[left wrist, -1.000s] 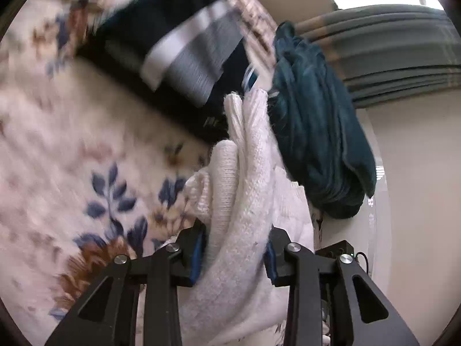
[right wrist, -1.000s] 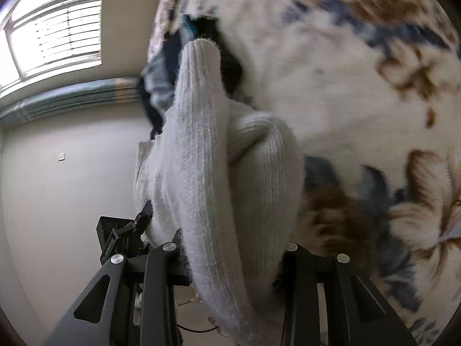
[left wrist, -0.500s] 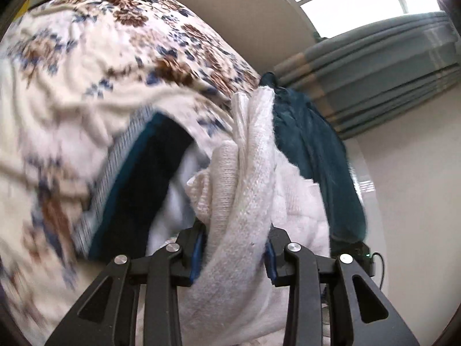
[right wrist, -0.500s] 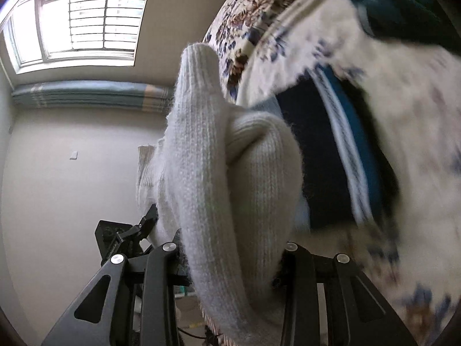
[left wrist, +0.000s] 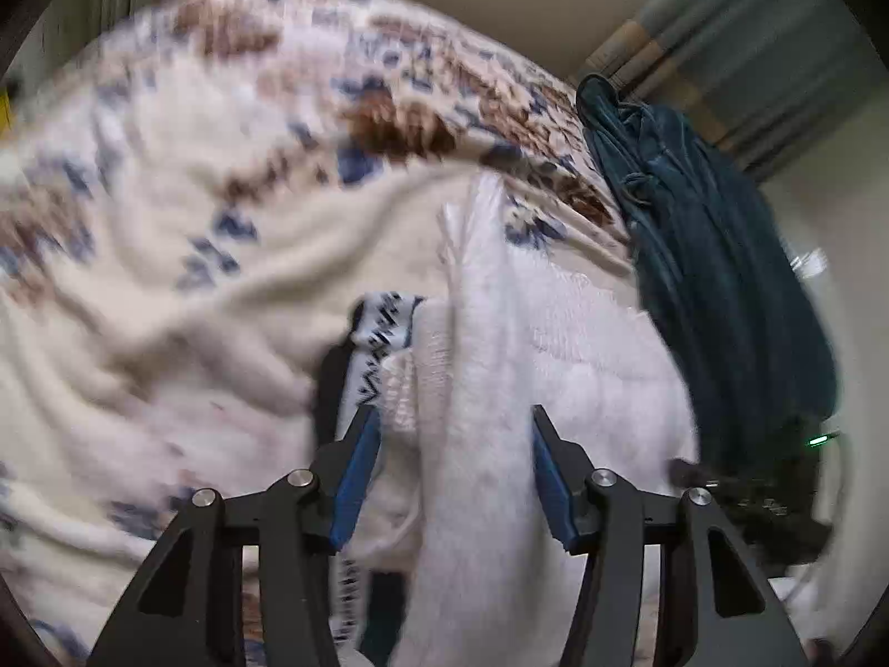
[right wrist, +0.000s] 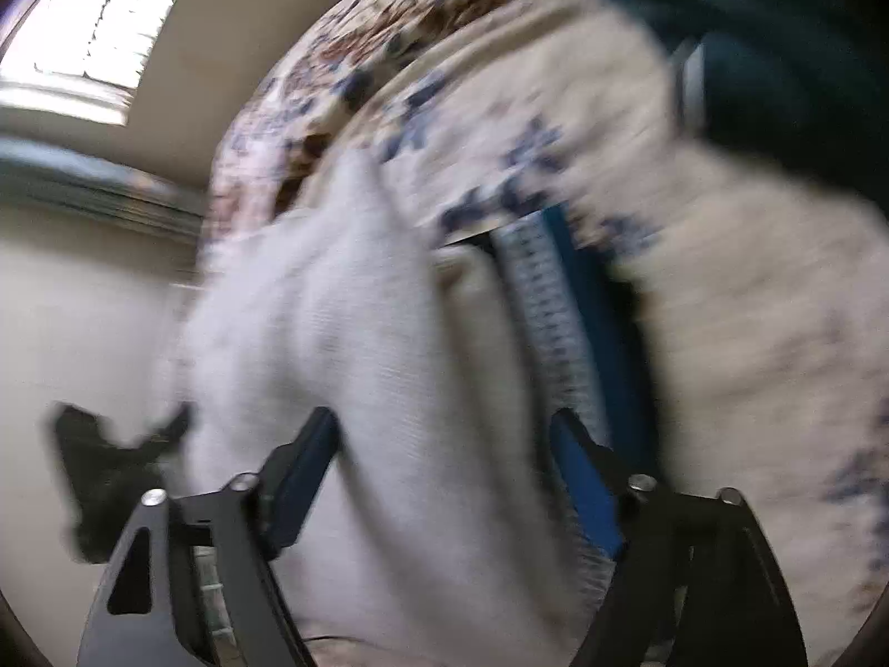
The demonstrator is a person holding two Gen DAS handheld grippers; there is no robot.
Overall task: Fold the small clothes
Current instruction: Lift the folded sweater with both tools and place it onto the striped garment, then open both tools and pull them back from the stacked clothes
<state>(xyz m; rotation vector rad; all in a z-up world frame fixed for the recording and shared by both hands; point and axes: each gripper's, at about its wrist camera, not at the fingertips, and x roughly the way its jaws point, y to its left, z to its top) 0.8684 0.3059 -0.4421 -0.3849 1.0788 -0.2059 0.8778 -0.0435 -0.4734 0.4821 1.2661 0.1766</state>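
A cream floral blanket [left wrist: 233, 233] with brown and blue blossoms fills most of both views, rumpled into long soft folds; the right wrist view shows the same blanket [right wrist: 694, 289], heavily blurred. A dark teal garment [left wrist: 717, 278] hangs in a bunched, ropy mass along the right edge of the blanket in the left wrist view, near grey pleated curtains [left wrist: 744, 39].

The white knit garment [left wrist: 500, 389] is thick, ribbed and fuzzy, gathered into a tall ridge that rises from between the fingers of the left gripper [left wrist: 453, 444] and lies over the blanket. Both blue pads sit against the cloth, so the jaws look clamped on it. In the right wrist view the same white knit garment [right wrist: 355, 344] bulges up between the fingers of the right gripper [right wrist: 444, 439]. The jaws stand fairly wide, and motion blur hides whether the pads press the cloth, so I cannot tell if it grips.

A smaller piece of navy clothing with a white patterned band [left wrist: 378, 344] lies on the blanket just beside the white knit, touching its left side. No container is in view.
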